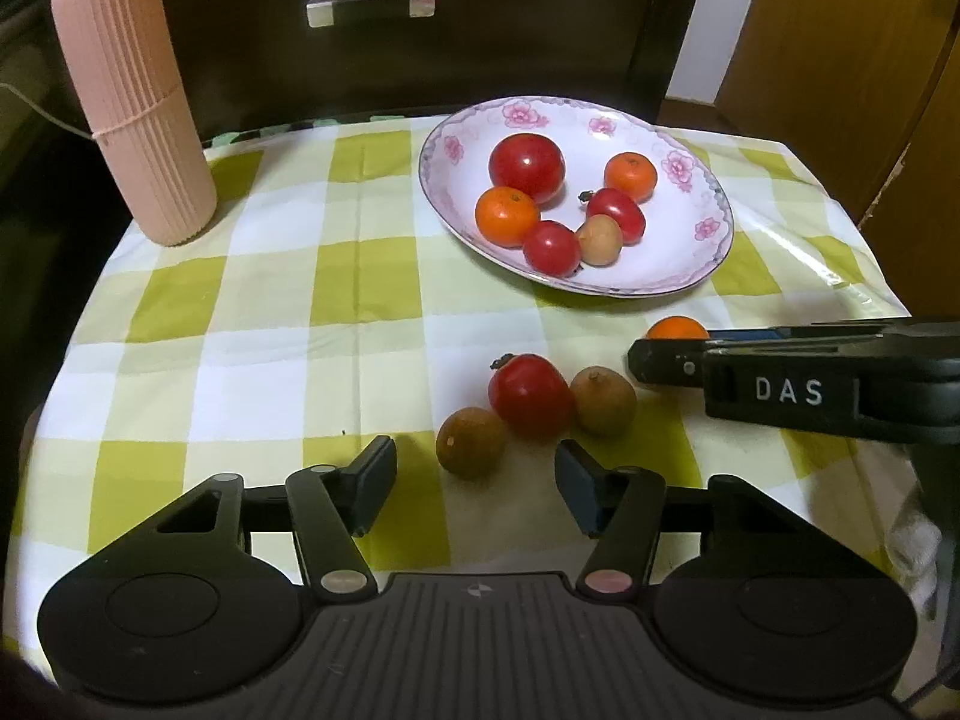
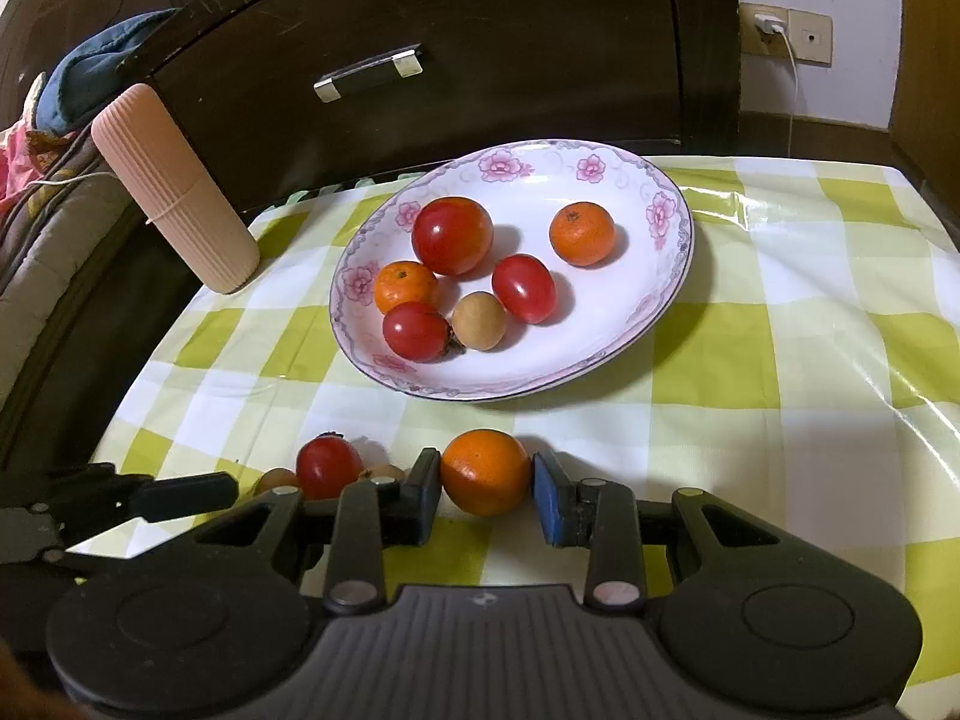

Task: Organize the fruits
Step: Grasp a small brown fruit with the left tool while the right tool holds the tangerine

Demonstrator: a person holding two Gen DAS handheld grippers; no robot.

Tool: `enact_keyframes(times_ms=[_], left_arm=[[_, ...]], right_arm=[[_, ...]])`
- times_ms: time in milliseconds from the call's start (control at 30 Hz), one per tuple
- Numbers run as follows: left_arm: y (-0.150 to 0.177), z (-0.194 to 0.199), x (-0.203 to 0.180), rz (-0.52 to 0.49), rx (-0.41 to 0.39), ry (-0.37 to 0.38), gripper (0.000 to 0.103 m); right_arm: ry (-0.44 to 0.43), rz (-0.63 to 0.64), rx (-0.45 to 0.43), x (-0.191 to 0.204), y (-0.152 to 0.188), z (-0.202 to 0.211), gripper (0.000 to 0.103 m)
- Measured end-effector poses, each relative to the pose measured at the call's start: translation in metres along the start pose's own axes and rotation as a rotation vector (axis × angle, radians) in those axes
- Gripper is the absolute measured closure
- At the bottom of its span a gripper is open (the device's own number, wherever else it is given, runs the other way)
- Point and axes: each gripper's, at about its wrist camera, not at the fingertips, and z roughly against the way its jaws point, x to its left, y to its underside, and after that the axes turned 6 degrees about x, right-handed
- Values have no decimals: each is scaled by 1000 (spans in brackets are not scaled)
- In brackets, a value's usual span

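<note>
A white flowered plate [image 1: 717,228] [image 2: 570,354] on the checked cloth holds several tomatoes, oranges and one pale brown fruit. On the cloth in front of it lie a red tomato [image 1: 531,393] [image 2: 329,468] and two brown fruits [image 1: 603,399] [image 1: 471,441]. My left gripper [image 1: 477,474] is open; the nearer brown fruit sits just ahead of its gap, clear of both pads. My right gripper [image 2: 487,483] [image 1: 660,360] is shut on an orange [image 2: 486,471] [image 1: 678,329] that rests on the cloth to the right of the loose fruits.
A tall pink ribbed container [image 1: 135,96] [image 2: 174,192] stands at the back left corner. Behind the table is a dark cabinet with a drawer handle [image 1: 369,6] [image 2: 369,72]. The cloth drops off at the left and right table edges.
</note>
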Motion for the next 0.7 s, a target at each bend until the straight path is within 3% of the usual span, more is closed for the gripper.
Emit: enact_keyframes(times_ms=[233,700], left_arm=[[1,-2,-5,-21,5,-10,65],[7,4,2,-17,14,16,67]], right_arm=[[15,5,3,-1,0,2,71],[23,34,29,1,12,10,71]])
